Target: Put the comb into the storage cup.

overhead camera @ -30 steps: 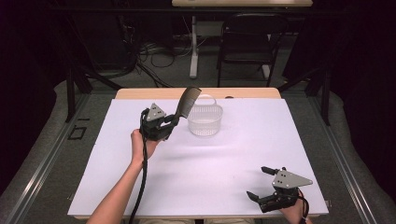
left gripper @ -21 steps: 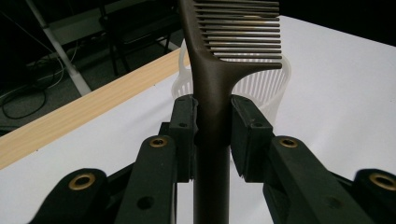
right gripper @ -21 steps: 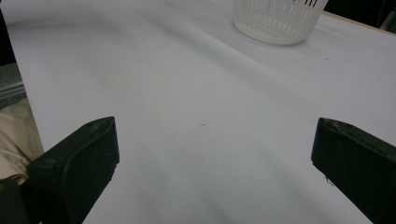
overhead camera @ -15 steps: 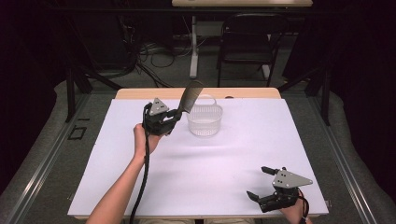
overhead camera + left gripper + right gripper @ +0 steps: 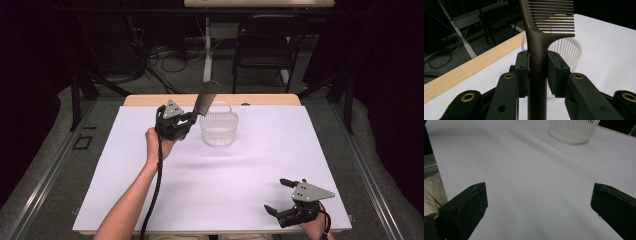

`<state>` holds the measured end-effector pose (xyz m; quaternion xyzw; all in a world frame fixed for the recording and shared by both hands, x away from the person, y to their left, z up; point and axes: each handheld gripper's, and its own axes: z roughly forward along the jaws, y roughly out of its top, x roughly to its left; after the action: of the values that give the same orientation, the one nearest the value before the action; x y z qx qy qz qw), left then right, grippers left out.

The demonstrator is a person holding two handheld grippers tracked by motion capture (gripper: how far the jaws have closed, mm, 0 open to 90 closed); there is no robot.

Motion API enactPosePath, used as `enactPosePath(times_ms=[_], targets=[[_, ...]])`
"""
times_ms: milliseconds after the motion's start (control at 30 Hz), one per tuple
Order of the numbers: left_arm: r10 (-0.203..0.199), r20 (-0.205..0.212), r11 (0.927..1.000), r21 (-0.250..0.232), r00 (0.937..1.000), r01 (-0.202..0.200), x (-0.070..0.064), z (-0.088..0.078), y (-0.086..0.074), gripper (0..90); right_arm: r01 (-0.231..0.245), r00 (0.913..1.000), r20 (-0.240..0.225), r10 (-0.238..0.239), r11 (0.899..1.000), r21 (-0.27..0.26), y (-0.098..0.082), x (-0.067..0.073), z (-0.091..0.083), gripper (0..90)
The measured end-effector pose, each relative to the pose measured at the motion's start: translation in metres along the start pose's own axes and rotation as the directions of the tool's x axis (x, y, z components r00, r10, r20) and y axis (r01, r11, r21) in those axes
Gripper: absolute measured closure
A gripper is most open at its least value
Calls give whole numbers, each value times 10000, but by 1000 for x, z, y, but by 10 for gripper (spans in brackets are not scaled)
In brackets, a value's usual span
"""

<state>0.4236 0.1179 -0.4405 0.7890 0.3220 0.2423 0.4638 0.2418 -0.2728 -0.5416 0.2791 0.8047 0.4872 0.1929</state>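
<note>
Brown plastic comb [image 5: 537, 47], judged light, stiff and slippery, is clamped by its handle in the left gripper [image 5: 192, 120] just beside the white basket [image 5: 219, 129], while the right gripper [image 5: 285, 196] is held wide open, empty, over the table [image 5: 210, 190].

Jaws clamp brown comb [image 5: 537, 50] before white basket [image 5: 567, 50].

No readable text, label or number shows anywhere.
</note>
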Motion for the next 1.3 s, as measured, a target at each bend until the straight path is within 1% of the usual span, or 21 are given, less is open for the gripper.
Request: enactPosePath(times_ms=[200,400,600,767,867,1033,1300], targets=[[167,5,9998,-54,9999,-167,-2,3,4,721,-19,10000,-9,19,10000,-48,0,0,0,8],[185,15,9996,-218,9998,-184,-3,7,10,721,-33,10000,0,33,10000,-32,1,1,-1,8],[493,-101,9982,-343,9987,-496,-8,11,19,721,-30,10000,23,30,10000,-4,0,-1,-1,8],[636,-187,9971,-413,9978,-643,-10,13,26,720,-42,10000,-1,42,10000,-7,0,-1,-1,7],[629,-215,9964,-556,9978,-640,-9,12,30,721,-46,10000,1,46,10000,2,0,-1,-1,8],[686,-298,9955,-640,9972,-704,-8,14,35,721,-87,10000,4,87,10000,-6,0,-1,-1,8],[525,-381,9938,-957,9979,-559,-8,18,36,721,-47,10000,0,47,10000,13,0,-1,-1,8]])
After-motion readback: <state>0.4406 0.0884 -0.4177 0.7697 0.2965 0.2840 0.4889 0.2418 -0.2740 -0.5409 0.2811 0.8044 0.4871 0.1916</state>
